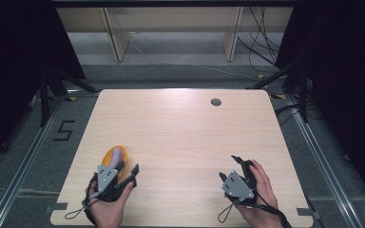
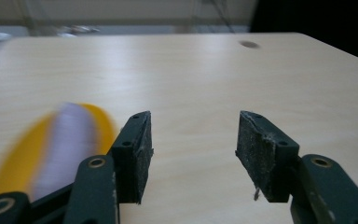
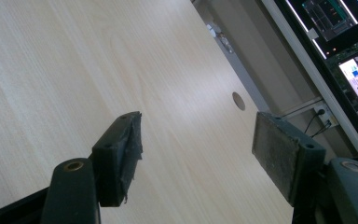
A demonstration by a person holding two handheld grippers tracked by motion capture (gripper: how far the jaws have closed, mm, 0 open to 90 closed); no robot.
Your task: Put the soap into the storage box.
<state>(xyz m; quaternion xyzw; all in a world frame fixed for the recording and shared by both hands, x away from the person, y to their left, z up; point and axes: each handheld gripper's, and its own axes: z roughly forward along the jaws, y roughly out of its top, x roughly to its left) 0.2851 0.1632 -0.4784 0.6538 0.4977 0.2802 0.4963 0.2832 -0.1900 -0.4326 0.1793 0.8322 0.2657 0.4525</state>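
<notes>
Risk of knocking the yellow dish while pulling away.
Left gripper jaws apart, clamped on nothing, just beside the dish and the pale purple piece on it, at seven o'clock on the table. Could clip the rim and slide or tip it. Right gripper jaws wide apart over bare wood at five o'clock.

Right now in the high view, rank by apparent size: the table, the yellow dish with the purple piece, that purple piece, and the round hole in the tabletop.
1. table
2. yellow dish, partly hidden by the left gripper
3. and 4. purple piece and round hole: too alike to rank.
</notes>
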